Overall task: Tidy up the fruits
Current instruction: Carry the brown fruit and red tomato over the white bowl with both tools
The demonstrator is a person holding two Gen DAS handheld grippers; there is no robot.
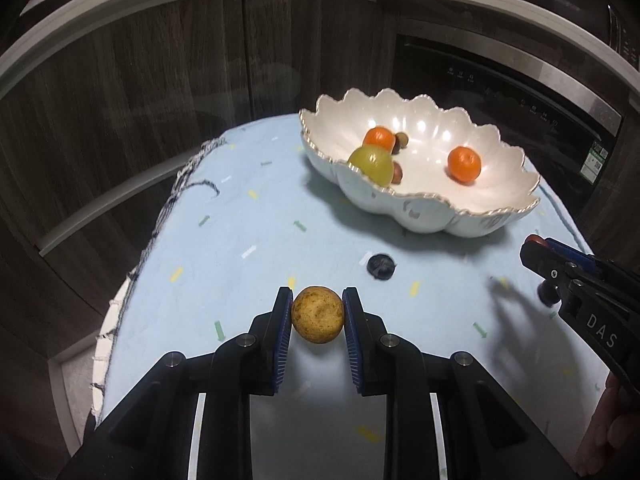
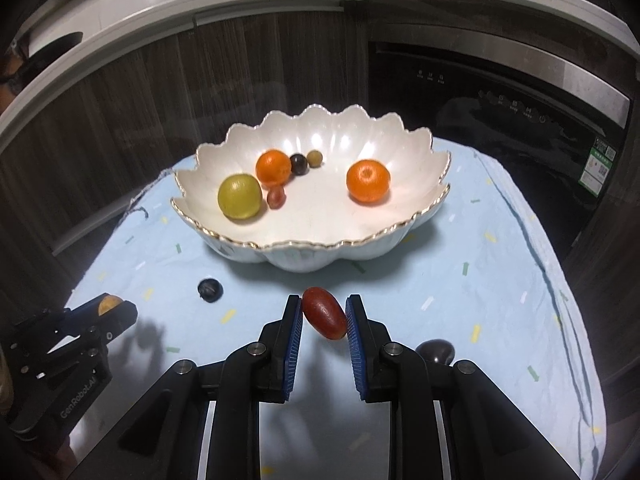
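– What did my left gripper (image 1: pixel 317 314) have?
– Its fingers were clamped on a speckled yellow fruit (image 1: pixel 317 314), above the blue worktop cloth (image 1: pixel 224 240).
– And the right?
– My right gripper (image 2: pixel 323 317) pinched a red oval fruit (image 2: pixel 324 318) just before the scalloped bowl (image 2: pixel 320 252).

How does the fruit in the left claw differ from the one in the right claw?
The left claw holds a round fruit; the right claw holds an oval fruit.
The round fruit is mottled yellow-brown and dull; the oval fruit is dark red and glossy.
The round fruit sits square between the pads; the oval fruit lies tilted between them.
Shared: both are clamped by the blue pads, in front of the bowl.
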